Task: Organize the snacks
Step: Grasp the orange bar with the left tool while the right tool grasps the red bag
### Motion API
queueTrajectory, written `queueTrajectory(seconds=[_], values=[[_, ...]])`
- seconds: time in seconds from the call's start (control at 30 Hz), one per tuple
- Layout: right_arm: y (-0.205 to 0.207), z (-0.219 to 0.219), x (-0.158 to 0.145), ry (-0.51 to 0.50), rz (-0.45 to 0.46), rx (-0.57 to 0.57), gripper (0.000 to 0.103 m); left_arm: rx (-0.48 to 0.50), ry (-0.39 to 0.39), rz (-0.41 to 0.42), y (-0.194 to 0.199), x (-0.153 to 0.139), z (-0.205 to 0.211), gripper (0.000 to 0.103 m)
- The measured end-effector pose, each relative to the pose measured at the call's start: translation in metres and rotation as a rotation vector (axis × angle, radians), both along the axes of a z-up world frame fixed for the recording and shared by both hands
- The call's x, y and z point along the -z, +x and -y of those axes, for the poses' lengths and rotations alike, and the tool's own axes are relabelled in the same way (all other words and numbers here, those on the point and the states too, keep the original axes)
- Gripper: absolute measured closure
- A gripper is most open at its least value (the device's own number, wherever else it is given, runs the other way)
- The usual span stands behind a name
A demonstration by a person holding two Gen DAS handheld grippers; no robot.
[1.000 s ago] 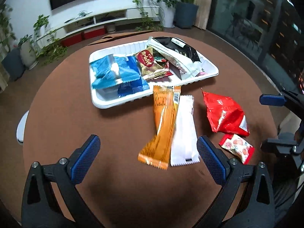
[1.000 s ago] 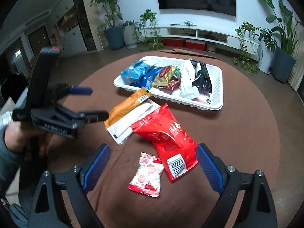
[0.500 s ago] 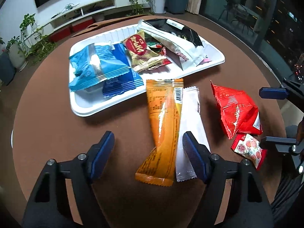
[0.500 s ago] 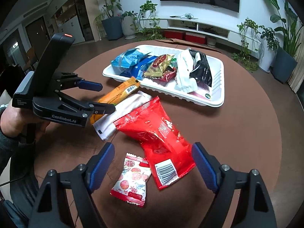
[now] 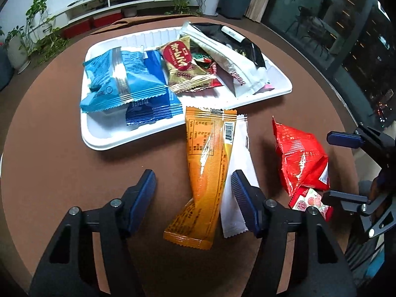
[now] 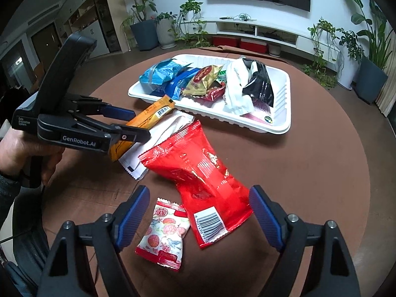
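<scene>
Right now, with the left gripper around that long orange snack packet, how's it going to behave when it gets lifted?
The orange packet is long and thin with a visible twist, so it will probably droop at both ends. Its glossy film may slip between the left gripper pads. It likely weighs little, and the white packet touching it might shift.

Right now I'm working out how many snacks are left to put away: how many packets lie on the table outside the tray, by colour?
Orange packet: 1
White packet: 1
Red bag: 1
Small red-and-white sweet packet: 1
Total: 4 on the brown table, outside the white tray.
</scene>
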State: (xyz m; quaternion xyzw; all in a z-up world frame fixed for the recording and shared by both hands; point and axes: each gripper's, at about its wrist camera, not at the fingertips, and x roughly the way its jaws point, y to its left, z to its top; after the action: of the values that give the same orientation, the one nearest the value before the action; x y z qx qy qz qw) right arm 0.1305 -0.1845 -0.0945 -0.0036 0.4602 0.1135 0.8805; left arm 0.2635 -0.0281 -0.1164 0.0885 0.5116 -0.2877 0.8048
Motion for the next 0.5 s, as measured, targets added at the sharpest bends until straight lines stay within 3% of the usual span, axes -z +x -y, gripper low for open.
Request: queueTrajectory(seconds=[0.2,0.33,0.5], values=[[0.005,-0.001,0.001,-0.022,-0.006,-0.015,0.018,0.009,0.007,0.004,0.001,-0.003,0.001,0.058],[0.012,-0.001,0.002,-0.048,-0.013,-0.038,0.02,-0.001,0.004,0.011,0.001,-0.007,-0.003,0.058],[0.02,-0.005,0.005,-0.076,-0.032,-0.076,0.02,0.005,0.071,-0.002,-0.001,0.0,0.0,0.058]])
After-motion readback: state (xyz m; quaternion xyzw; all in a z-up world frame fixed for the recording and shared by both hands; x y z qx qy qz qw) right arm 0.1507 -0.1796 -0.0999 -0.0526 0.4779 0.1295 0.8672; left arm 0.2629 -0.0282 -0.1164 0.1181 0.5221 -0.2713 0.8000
